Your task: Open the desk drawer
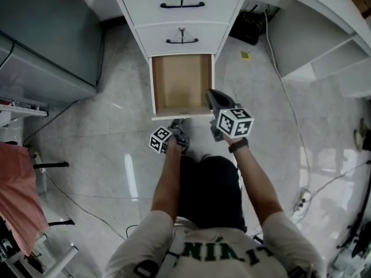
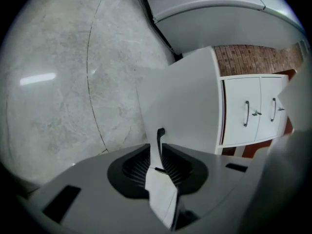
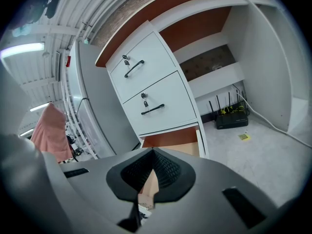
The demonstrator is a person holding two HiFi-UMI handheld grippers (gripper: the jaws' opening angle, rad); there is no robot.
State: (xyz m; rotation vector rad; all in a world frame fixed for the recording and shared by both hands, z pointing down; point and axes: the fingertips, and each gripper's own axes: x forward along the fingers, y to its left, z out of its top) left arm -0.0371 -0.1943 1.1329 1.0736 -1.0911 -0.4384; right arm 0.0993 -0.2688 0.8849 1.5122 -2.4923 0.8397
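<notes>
In the head view the left gripper covers nearly all of the drawer handle, and its own jaws are too small there to read. The person's knees and lower body hide the floor just behind both grippers, and the head view cuts off the desk's top edge.

Both forearms reach forward from the crouched person. The left hand holds its gripper low against the drawer front. The right gripper is held a little further forward, with its fingertips over the right front corner of the open drawer.

The left gripper view, itself rolled sideways, shows what the head view cannot. The left gripper has its jaws set narrow, and the thin black handle stands between the pads with a sliver of white panel showing beside it, so the pads do not pinch it.

In the right gripper view, the right gripper has its jaw tips together, with nothing between them. The bottom drawer is pulled out just beyond those fingertips, its brown inside bare. The two closed drawers are stacked further beyond and above. Off to the right of the fingertips, under the desk, sits a black router.
</notes>
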